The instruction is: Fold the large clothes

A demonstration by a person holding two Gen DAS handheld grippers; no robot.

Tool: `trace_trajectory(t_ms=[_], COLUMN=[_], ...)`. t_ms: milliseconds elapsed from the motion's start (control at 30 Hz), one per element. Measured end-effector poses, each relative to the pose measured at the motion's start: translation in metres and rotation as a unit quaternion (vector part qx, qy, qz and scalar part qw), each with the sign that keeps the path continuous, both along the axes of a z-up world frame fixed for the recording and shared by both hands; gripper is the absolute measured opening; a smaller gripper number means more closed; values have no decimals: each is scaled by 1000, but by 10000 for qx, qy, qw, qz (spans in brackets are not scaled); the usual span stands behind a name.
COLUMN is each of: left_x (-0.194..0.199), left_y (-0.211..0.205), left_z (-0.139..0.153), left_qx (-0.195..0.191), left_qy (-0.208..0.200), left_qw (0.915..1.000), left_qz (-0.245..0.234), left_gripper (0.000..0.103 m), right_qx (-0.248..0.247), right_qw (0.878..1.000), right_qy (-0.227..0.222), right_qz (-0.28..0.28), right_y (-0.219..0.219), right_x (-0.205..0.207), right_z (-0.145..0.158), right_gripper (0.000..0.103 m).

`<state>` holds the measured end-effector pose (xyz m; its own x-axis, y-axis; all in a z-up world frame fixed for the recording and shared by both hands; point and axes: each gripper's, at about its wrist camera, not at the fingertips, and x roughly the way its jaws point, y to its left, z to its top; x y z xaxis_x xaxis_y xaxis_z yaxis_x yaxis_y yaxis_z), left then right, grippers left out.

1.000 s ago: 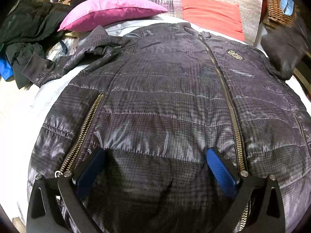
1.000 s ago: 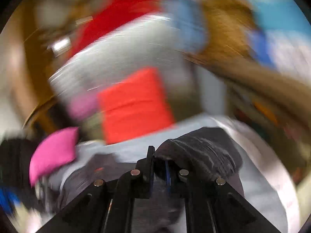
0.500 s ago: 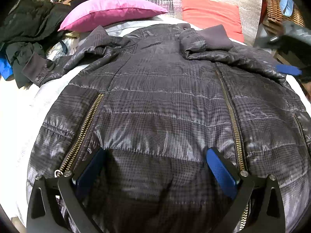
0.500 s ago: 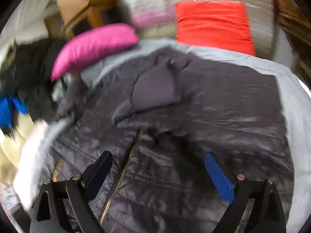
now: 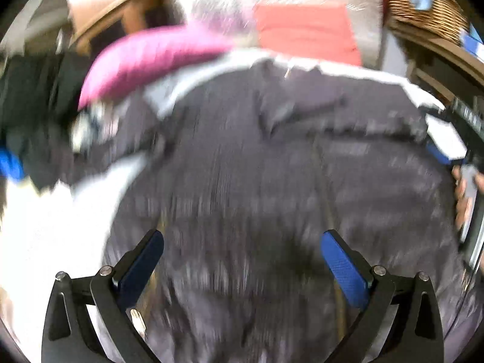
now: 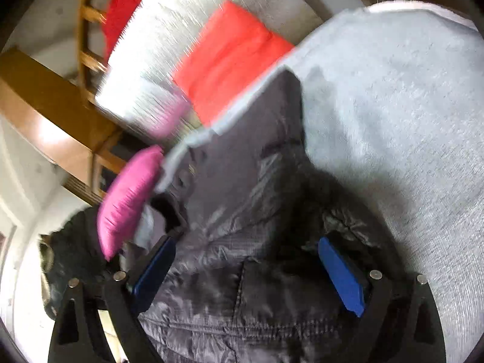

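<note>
We see one dark quilted jacket (image 5: 272, 166) spread flat on a bed (image 6: 408, 106) covered with a pale grey sheet; it fills most of the left wrist view, which is badly blurred. One sleeve (image 5: 302, 103) lies folded across the jacket's far part, near the collar. One long zip (image 5: 325, 187) runs down the front from far to near.

Our left tool (image 5: 242, 260) hangs over the near part of the jacket with its two blue pads (image 5: 345, 272) spread wide and nothing caught between them. Our right tool (image 6: 246, 272) also stands released, its two blue pads set wide to either side of the jacket's puffy cloth; the cloth lies under and between them, but we cannot see either pad pressing on it. In the left wrist view the right tool shows at the far right edge, along with part of a hand (image 5: 467, 193) holding it.

At the far end of the bed we count two cushions: one pink (image 5: 151, 57) to the left and one orange-red (image 5: 305, 33) to the right, the latter leaning on a silvery-white padded backing (image 6: 187, 30). One heap of dark clothes (image 5: 27, 115) sits at the left, with one bright blue bit (image 5: 10, 166) at its near edge. One wicker basket (image 5: 423, 9) stands at the far right, and brown wooden furniture (image 6: 45, 103) at the far left.
</note>
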<state>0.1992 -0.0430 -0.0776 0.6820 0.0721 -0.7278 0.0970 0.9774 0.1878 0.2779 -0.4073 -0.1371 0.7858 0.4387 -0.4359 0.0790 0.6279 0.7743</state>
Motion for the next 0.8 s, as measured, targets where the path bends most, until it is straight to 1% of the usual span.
trace_trajectory(t_ms=[33, 100, 167, 233, 300, 367, 433, 500, 533, 567, 600, 633, 667, 700, 733, 767, 800], left_x=[15, 43, 79, 106, 129, 150, 168, 179, 184, 184, 186, 188, 190, 193, 193, 193, 192], left_y=[-9, -26, -50, -72, -89, -99, -100, -96, -92, -87, -78, -61, -43, -24, -6, 13, 30], left_z=[9, 16, 13, 10, 4, -6, -19, -29, -30, -31, -26, -17, -10, -4, -1, 0, 0], left_qx=[67, 212, 608, 1065, 1316, 1595, 1805, 1886, 1888, 1809, 1624, 1230, 836, 436, 65, -292, -525], left_qy=[-58, -85, -64, -182, -203, -95, 90, 265, 286, 271, 217, 143, 89, 53, 38, 29, 19], left_qw=[9999, 9992, 9965, 9920, 9879, 9837, 9809, 9794, 9796, 9816, 9856, 9922, 9963, 9979, 9972, 9945, 9904], left_qz=[-139, -329, -564, -652, -791, -825, -722, -671, -622, -553, -413, -133, 163, 468, 739, 1008, 1282], left_gripper=[103, 103, 103, 103, 103, 103, 103, 103, 103, 102, 102, 102, 102, 102, 102, 102, 102], right_qx=[-45, -138, -24, 58, 57, 16, 5, 36, 38, 30, 23, 18, 14, 12, 12, 14, 11], right_qw=[10000, 9997, 9996, 9992, 9991, 9991, 9991, 9990, 9990, 9990, 9990, 9990, 9990, 9990, 9990, 9990, 9990], right_qy=[-86, -207, -291, -386, -427, -420, -421, -450, -452, -453, -451, -451, -448, -449, -449, -449, -446], right_qz=[7, 34, 12, -15, -20, -19, -21, -25, -25, -25, -26, -27, -26, -28, -29, -29, -28], right_y=[1, 4, -1, -1, 0, 3, 4, 3, 4, 4, 5, 5, 6, 6, 6, 6, 6], right_x=[-2, -4, -9, -11, -12, -10, -13, -14, -14, -14, -15, -15, -15, -15, -15, -15, -14], right_z=[0, 0, -2, -6, -6, -7, -10, -10, -11, -11, -11, -12, -12, -12, -12, -12, -12], right_gripper=[97, 97, 97, 97, 97, 97, 97, 97, 97, 97, 97, 97, 97, 97, 97, 97, 97])
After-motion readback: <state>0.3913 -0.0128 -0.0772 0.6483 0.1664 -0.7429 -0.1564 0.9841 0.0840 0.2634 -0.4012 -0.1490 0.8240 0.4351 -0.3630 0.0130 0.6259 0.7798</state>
